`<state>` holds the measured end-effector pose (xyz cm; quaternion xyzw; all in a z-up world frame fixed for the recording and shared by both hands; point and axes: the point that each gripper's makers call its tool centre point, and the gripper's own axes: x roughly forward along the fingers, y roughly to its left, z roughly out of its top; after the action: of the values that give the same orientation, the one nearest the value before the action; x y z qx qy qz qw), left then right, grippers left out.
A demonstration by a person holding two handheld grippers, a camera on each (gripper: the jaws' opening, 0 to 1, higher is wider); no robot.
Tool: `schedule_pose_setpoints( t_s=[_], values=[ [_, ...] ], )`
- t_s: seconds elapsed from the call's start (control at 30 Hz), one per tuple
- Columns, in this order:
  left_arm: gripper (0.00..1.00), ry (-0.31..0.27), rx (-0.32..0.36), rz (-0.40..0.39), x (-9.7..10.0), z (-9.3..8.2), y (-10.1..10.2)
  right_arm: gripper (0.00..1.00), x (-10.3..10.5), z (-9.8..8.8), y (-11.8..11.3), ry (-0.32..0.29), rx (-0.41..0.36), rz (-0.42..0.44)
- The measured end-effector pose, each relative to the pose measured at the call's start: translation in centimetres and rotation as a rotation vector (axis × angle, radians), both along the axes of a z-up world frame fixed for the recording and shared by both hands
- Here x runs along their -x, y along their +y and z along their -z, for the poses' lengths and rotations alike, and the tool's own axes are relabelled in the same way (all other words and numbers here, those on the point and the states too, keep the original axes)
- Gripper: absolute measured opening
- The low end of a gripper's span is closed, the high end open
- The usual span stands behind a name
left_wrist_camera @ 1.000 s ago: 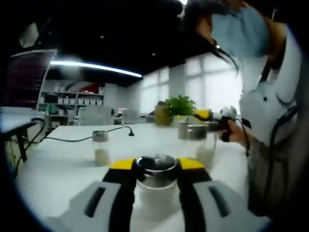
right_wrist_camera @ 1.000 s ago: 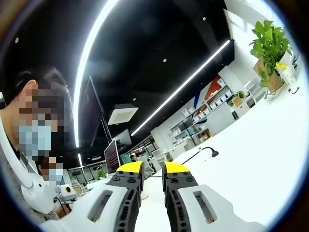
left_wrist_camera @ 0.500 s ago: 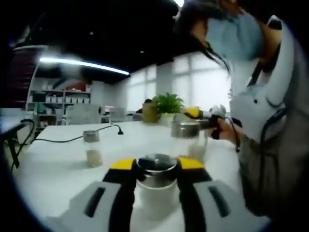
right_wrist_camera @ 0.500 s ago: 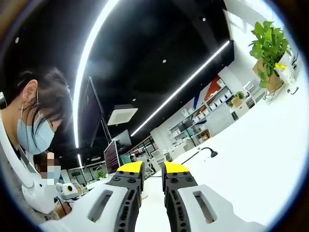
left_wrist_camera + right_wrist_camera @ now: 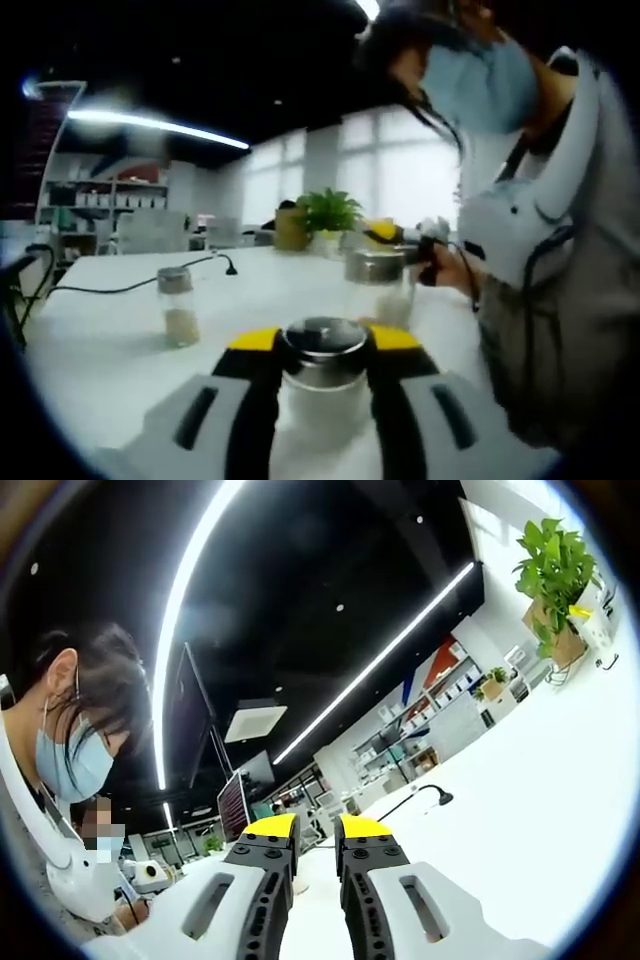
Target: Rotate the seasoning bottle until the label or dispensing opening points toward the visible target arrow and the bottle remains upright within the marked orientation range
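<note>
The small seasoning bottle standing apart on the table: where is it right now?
In the left gripper view the small seasoning bottle stands upright on the white table, left of the left gripper, near the black cable.

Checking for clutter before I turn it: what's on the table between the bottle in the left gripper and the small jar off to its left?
In the left gripper view, only bare white table lies between the gripped bottle and the small jar.

potted plant point(image 5: 322, 213) | black cable point(image 5: 120, 288) | white table point(image 5: 540, 810) | ceiling light strips point(image 5: 185, 600)
</note>
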<state>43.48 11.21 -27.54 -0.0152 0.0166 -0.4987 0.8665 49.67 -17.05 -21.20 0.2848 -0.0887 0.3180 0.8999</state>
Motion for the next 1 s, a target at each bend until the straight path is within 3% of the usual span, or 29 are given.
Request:
schedule_pose_setpoints(
  t_s=[0.57, 1.0],
  values=[
    [0.34, -0.002, -0.013, 0.14, 0.34, 0.09, -0.44, 0.13, -0.15, 0.26, 0.27, 0.008, -0.017, -0.012],
    [0.35, 0.001, -0.023, 0.147, 0.37, 0.05, -0.37, 0.13, 0.03, 0.26, 0.47, 0.007, -0.022, -0.022]
  ],
)
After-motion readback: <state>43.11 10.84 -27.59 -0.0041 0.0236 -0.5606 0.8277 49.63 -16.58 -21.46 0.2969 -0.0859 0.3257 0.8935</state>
